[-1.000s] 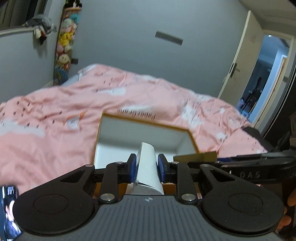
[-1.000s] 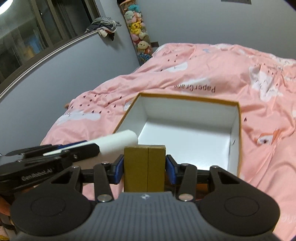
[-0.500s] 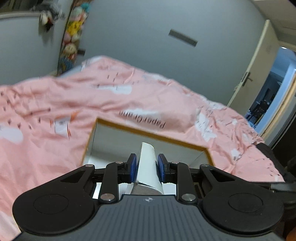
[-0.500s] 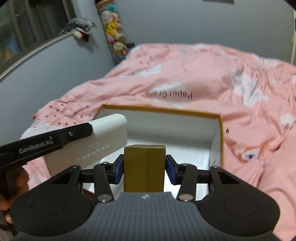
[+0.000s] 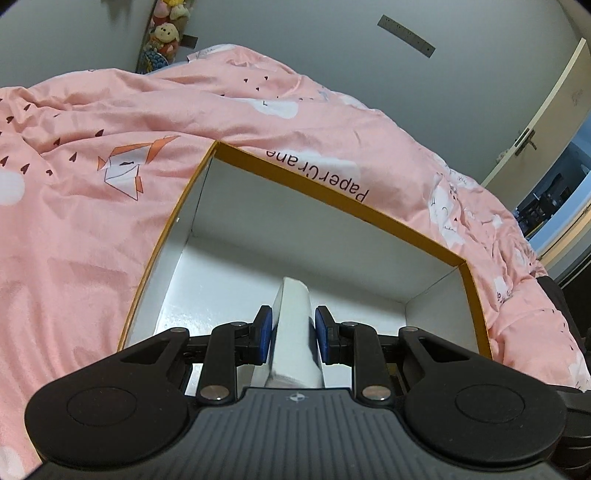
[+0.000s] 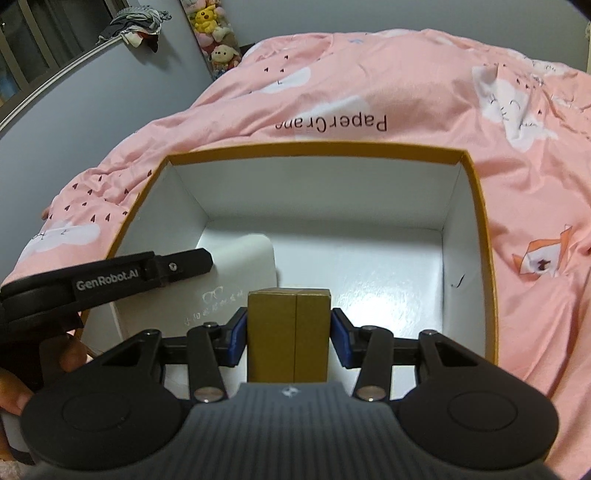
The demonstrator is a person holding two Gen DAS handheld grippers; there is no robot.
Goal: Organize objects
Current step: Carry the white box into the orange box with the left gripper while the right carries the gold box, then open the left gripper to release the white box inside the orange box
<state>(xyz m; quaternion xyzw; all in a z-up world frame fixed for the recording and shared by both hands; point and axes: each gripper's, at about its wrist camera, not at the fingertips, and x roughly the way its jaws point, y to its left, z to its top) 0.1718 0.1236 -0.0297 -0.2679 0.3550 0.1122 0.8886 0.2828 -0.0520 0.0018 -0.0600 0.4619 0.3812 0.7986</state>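
An open cardboard box with an orange rim (image 5: 332,201) and white inside lies on the pink bed; it also shows in the right wrist view (image 6: 317,147). My left gripper (image 5: 293,334) is shut on a white case (image 5: 293,325) and holds it low inside the box's near left part. The white case (image 6: 240,273) and the left gripper's finger (image 6: 147,275) show at the left in the right wrist view. My right gripper (image 6: 290,338) is shut on a gold-brown small box (image 6: 288,332), held over the near middle of the open box.
The pink printed duvet (image 5: 92,184) surrounds the box on all sides. Stuffed toys (image 6: 216,37) hang on the far wall by a window ledge with clothes (image 6: 133,26). A door (image 5: 535,122) stands open at the far right.
Both grippers have moved forward and down over the open box. The left gripper has carried the white case from above the rim down into the box. Both stay shut on their objects.
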